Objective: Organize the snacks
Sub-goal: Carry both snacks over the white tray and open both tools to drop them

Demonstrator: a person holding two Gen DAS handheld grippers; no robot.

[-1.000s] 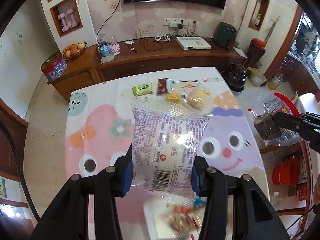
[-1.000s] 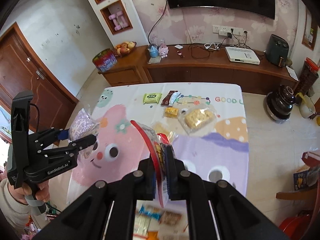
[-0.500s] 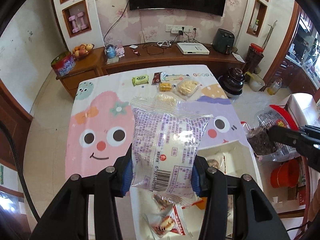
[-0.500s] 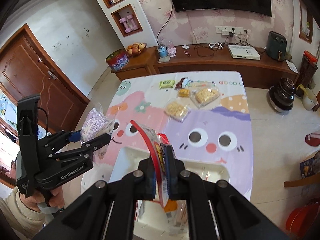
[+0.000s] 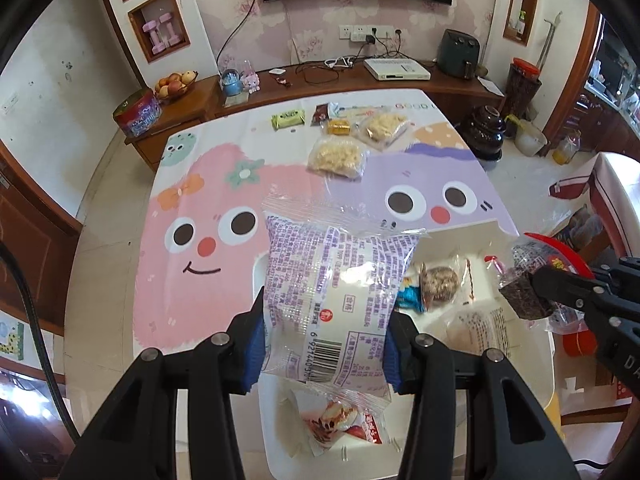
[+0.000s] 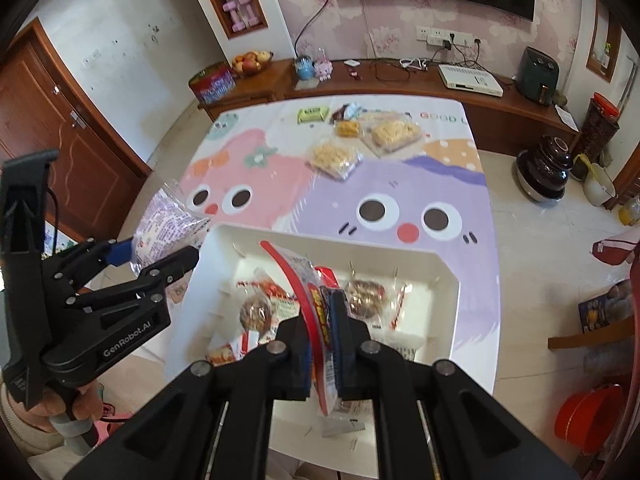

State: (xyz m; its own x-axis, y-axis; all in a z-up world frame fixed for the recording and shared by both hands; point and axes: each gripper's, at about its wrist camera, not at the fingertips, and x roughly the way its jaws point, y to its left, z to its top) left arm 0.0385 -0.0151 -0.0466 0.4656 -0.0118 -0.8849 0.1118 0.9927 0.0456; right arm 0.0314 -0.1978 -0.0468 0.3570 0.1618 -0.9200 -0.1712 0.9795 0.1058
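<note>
My left gripper [image 5: 324,344] is shut on a purple-and-white snack packet [image 5: 332,296] and holds it above the near left part of a white tray [image 6: 450,280]. The packet also shows in the right wrist view [image 6: 160,224]. My right gripper [image 6: 322,340] is shut on a red-edged packet of dark snacks [image 6: 316,312], held edge-on over the tray's middle; it also shows in the left wrist view [image 5: 528,284]. Several wrapped snacks [image 6: 364,292] lie in the tray.
The table [image 5: 200,280] has a cartoon-face cloth. Loose snacks lie at its far end: a green packet [image 5: 287,119], a cracker bag [image 5: 338,156], a second cracker bag [image 5: 384,128]. A wooden sideboard [image 5: 280,92] runs behind. A red bucket [image 6: 588,412] stands on the floor right.
Both grippers have drawn back toward the near end of the table with their packets held. The white tray has come fully into view beneath them.
</note>
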